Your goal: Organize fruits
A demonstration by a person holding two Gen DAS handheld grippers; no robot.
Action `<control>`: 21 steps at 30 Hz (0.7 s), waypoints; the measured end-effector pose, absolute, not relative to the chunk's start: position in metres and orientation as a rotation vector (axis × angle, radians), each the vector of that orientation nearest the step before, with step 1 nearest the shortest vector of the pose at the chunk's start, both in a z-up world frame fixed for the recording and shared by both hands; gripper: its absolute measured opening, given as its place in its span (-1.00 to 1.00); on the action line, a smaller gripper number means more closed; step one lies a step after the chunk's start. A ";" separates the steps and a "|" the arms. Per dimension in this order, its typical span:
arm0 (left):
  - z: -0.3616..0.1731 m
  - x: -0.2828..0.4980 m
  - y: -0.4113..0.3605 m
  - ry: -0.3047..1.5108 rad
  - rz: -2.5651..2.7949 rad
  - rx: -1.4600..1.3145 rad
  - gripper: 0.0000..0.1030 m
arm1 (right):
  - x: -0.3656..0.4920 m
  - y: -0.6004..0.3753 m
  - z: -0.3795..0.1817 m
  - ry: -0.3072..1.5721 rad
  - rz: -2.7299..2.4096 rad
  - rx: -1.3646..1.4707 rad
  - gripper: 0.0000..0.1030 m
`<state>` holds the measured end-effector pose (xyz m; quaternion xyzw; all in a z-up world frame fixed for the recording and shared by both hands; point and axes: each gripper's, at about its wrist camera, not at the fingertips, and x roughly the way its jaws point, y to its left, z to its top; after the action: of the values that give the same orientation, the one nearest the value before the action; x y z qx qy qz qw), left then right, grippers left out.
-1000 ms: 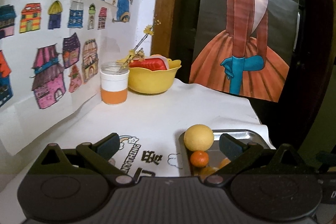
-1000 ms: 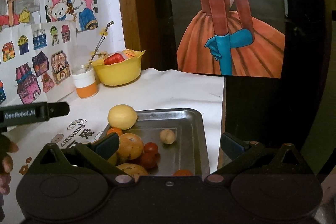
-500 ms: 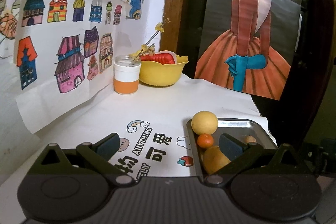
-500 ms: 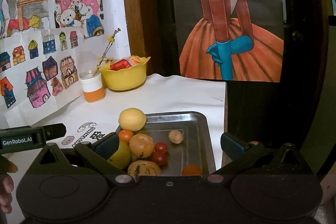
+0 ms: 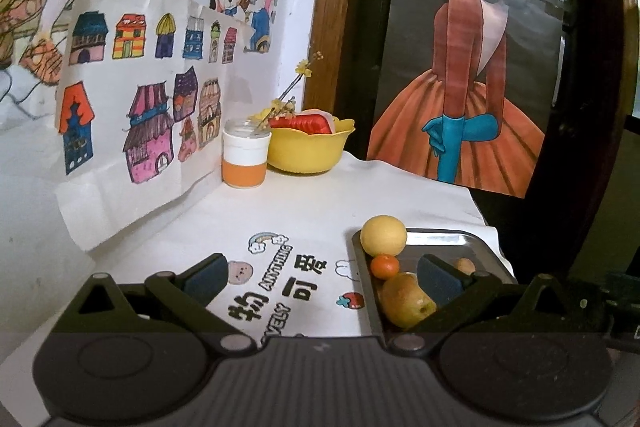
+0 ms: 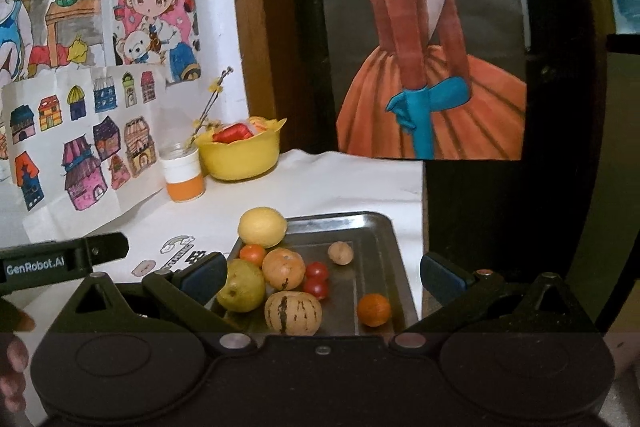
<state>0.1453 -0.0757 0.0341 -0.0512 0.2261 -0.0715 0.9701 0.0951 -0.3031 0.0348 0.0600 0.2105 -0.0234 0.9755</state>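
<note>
1. Both claws stand with their jaws wide apart and hold nothing. The right claw hangs just over the near end of the metal tray; the left claw hangs over the printed cloth on the bench, beside the tray's left edge.

2. The fruit lies loose in the tray, mostly bunched at its left side: a lemon on the far left rim, a small orange one below it, a green-yellow pear, a round orange fruit, a striped melon-like fruit, and two red tomatoes. A brown nut-like piece and a tangerine sit apart from the bunch.

3. A yellow bowl stands well apart at the back of the bench, next to a white-and-orange jar.

4. Handling, as a guess: all are light and round, so they may roll on the smooth metal. The tomatoes look soft and easily bruised; take them gently across the middle. The lemon and striped fruit look firm and wide, needing nearly the full opening. The tangerine is the easiest first pick, being free on all sides.
</note>
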 end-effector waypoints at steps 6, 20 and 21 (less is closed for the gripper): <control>0.031 0.132 -0.071 0.466 -0.140 -0.145 0.99 | 0.083 -0.296 0.039 0.402 -0.072 0.107 0.99; 0.027 0.097 -0.043 0.480 -0.090 -0.229 0.99 | 0.052 -0.281 0.041 0.384 -0.064 0.098 0.99; 0.026 0.095 -0.041 0.483 -0.087 -0.235 0.99 | 0.051 -0.280 0.041 0.385 -0.063 0.096 0.99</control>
<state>0.0947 -0.0415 0.0264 -0.1163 0.2384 -0.0431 0.9632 0.0508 -0.2801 0.0406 0.0475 0.1912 -0.0314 0.9799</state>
